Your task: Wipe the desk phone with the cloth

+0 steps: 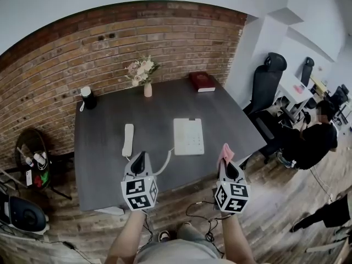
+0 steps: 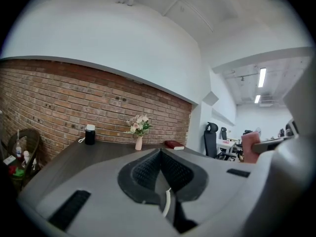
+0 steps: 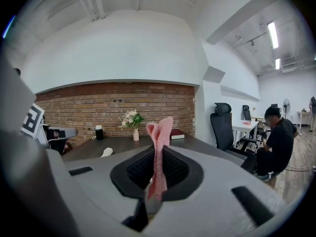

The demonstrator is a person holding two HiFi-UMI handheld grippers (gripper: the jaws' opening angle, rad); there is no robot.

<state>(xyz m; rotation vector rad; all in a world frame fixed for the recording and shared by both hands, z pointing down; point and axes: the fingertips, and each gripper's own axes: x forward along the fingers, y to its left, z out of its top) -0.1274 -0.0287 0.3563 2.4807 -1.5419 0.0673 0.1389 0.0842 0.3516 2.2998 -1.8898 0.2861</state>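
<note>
A brick wall (image 1: pixel 82 54) runs behind a dark grey desk (image 1: pixel 104 164). Off to the right, in the open office, a person (image 1: pixel 311 142) in dark clothes sits near black office chairs (image 1: pixel 269 81).

Both tools are held side by side at the near edge of the desk, well short of the phone. The left tool (image 1: pixel 140 158) has its jaws pressed together with nothing between them. The right tool (image 1: pixel 226 164) is clamped on a pink cloth (image 3: pixel 159 152), which stands up in a fold above the jaw tips.

The white desk phone (image 1: pixel 188 136) lies flat near the middle of the desk, ahead of and between the two tools. Its handset (image 1: pixel 128 139) is off the base, lying on the desk to the left and apart from it, with a white cord (image 1: pixel 165 161) joining the two.

At the far edge sit a red book (image 1: pixel 202 81), a small vase of flowers (image 1: pixel 146 76) and, in the left corner, a black container with a white lid (image 1: pixel 88 98).
</note>
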